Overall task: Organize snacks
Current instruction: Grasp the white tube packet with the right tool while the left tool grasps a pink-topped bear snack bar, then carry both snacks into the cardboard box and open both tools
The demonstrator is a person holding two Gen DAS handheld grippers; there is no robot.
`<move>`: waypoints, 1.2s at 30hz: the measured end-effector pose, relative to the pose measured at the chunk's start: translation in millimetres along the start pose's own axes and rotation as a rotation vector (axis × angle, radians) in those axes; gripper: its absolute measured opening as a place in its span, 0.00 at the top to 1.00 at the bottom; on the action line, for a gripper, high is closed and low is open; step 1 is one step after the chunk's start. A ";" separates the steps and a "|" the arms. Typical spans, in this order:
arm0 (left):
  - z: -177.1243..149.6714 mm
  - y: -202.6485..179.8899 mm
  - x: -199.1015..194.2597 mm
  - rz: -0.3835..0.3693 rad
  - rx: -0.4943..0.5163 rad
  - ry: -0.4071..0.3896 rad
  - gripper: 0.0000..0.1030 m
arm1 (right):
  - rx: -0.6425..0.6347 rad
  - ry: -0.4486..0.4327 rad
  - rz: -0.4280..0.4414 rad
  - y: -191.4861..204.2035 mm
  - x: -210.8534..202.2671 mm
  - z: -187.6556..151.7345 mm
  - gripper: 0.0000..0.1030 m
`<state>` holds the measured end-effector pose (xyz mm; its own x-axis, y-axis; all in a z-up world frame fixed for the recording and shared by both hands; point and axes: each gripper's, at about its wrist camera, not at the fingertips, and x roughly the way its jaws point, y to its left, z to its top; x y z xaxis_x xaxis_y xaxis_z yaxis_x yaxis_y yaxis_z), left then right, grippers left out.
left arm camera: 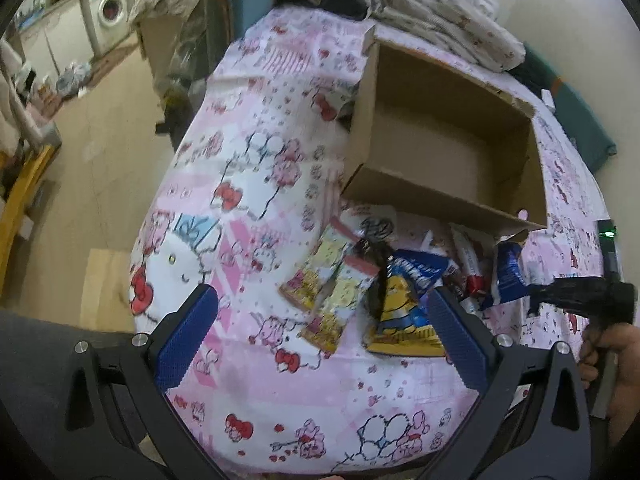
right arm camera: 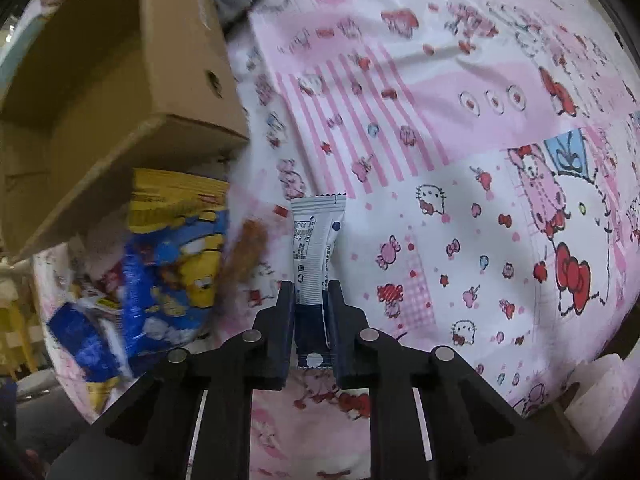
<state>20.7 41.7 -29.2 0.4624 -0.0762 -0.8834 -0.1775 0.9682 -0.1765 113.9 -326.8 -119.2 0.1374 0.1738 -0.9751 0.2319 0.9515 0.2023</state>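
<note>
Right tool pinches a white-and-navy snack sachet over the cartoon-cat bedsheet; left tool hangs spread above the snack pile.

In the right wrist view the right tool (right arm camera: 312,286) is pressed together on a slim snack sachet (right arm camera: 314,248), its crimped white end sticking out past the fingertips; small print and a recycling mark show on it, too fine to read. The left tool (left arm camera: 320,322) stands wide apart, holding nothing, above the bedsheet (left arm camera: 248,184) printed with pink bows and cartoon cats. Just beyond it lie a blue-and-yellow cartoon snack bag (left arm camera: 404,304), two yellow packets (left arm camera: 332,280) and more blue wrappers, all touching or overlapping, their lettering blurred. The empty cardboard box (left arm camera: 444,140) sits open just behind the pile.
</note>
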 end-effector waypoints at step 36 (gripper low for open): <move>43.1 -32.4 133.3 0.023 0.393 0.503 0.78 | -0.097 -0.139 0.298 36.8 -42.0 -50.7 0.84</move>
<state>125.5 10.5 -122.4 -0.0190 -0.0647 -0.9977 0.1938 0.9787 -0.0672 67.9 -286.2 -75.4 0.3169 0.4183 -0.8512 0.0702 0.8847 0.4609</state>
